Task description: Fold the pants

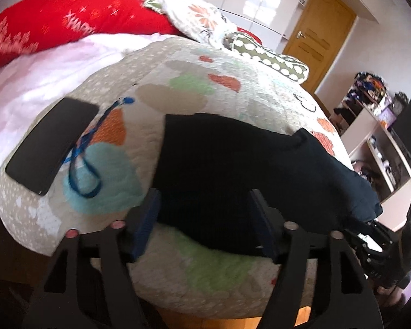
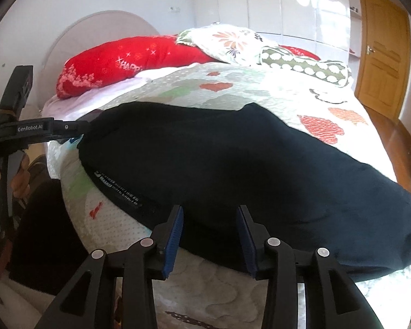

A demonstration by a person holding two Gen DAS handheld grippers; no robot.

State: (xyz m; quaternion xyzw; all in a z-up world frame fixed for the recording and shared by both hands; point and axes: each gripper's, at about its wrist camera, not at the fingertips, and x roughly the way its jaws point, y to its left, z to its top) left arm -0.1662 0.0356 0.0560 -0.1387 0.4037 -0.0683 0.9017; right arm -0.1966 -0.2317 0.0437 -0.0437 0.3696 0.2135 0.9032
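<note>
Dark navy pants (image 2: 233,164) lie spread across the quilted bed near its front edge; they also show in the left wrist view (image 1: 233,170). My left gripper (image 1: 205,213) is open with its blue-padded fingers on either side of the pants' edge. My right gripper (image 2: 210,227) is open, its fingers straddling the near edge of the pants beside the printed waistband (image 2: 117,192). The left gripper's body (image 2: 33,131) shows at the pants' far left end in the right wrist view.
A black phone (image 1: 49,148) and a blue lanyard (image 1: 87,148) lie on the quilt (image 1: 178,87) left of the pants. Red (image 2: 117,60) and floral (image 2: 233,41) pillows sit at the headboard. A wooden door (image 2: 380,54) and shelves (image 1: 375,126) stand to the right.
</note>
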